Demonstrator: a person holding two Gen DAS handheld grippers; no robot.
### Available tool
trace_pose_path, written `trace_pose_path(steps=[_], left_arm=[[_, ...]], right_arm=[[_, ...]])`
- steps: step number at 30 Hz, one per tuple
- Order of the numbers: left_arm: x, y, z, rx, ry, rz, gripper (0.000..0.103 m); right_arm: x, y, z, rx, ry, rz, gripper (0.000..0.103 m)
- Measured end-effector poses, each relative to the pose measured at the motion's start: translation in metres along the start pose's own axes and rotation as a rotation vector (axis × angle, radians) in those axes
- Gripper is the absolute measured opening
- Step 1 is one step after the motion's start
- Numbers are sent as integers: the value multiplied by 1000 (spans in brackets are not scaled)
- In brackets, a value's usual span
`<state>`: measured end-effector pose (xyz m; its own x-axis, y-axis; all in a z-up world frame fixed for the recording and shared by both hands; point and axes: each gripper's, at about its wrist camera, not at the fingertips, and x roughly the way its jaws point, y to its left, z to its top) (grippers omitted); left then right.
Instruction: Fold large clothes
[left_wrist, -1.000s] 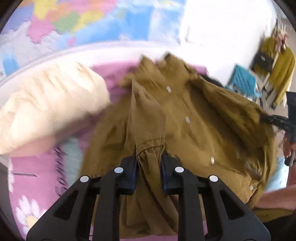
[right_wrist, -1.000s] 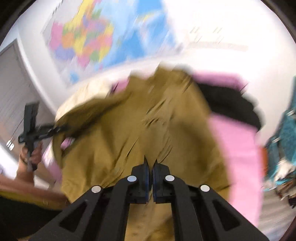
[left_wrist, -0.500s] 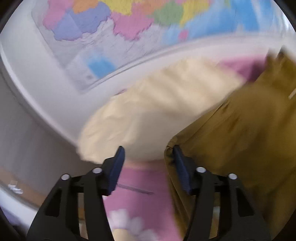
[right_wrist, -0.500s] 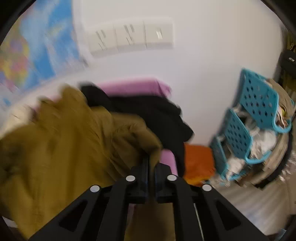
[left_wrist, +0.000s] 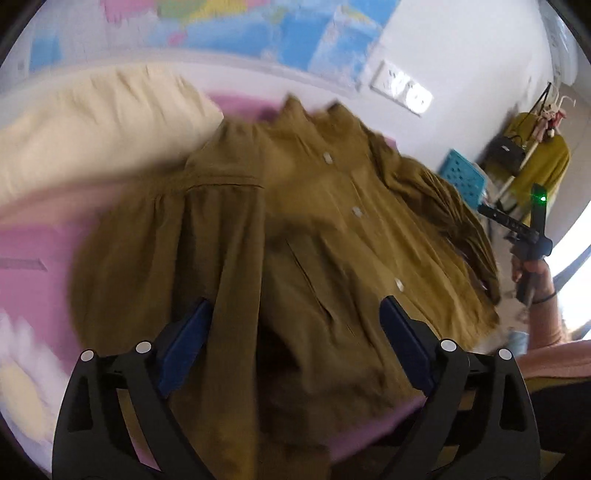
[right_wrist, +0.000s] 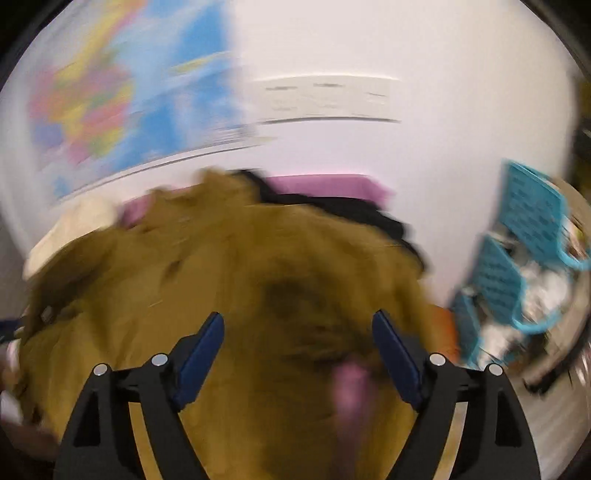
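Observation:
An olive-brown button shirt (left_wrist: 317, 229) lies spread on a pink bed cover (left_wrist: 33, 254), collar toward the wall, white buttons down its front. My left gripper (left_wrist: 295, 328) hovers over its lower part, jaws opening wide; cloth lies below them and the pads press on nothing. In the blurred right wrist view the same shirt (right_wrist: 229, 280) fills the lower half. My right gripper (right_wrist: 297, 332) is above it, jaws opening, pads clear of the fabric. The right gripper (left_wrist: 524, 236) also shows at the shirt's right edge, held by a hand.
A cream pillow (left_wrist: 92, 125) lies left of the shirt. A black garment (right_wrist: 351, 210) sits behind it by the wall. Blue plastic baskets (right_wrist: 524, 236) stand to the right off the bed. A coloured map (left_wrist: 258, 29) and wall switches (left_wrist: 402, 88) are behind.
Both grippers let go of the shirt: the left was shut on a fold and the right was shut, now both stand wide. Both swung sideways and back over the shirt.

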<state>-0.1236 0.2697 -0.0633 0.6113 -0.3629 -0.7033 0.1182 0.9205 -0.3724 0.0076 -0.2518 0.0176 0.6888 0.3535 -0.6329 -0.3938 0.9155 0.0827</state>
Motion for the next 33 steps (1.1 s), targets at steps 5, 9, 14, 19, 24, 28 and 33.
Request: trace_pose_path(steps=[5, 9, 14, 19, 24, 28, 33], left_arm=[[38, 5, -16, -20, 130, 42, 89], [41, 2, -28, -62, 135, 39, 50], [2, 3, -38, -131, 96, -74, 13], [-20, 15, -56, -184, 128, -41, 9], [10, 2, -45, -119, 237, 192, 28], [-36, -27, -20, -3, -27, 111, 67], [-47, -50, 2, 74, -131, 72, 77]], right_arm=[[14, 52, -20, -73, 46, 187, 83], [42, 70, -38, -60, 129, 250, 83], [57, 66, -51, 16, 184, 268, 83], [56, 50, -61, 56, 181, 259, 82], [40, 13, -56, 122, 124, 213, 82], [2, -25, -41, 131, -6, 92, 82], [-20, -104, -28, 210, -56, -135, 90]])
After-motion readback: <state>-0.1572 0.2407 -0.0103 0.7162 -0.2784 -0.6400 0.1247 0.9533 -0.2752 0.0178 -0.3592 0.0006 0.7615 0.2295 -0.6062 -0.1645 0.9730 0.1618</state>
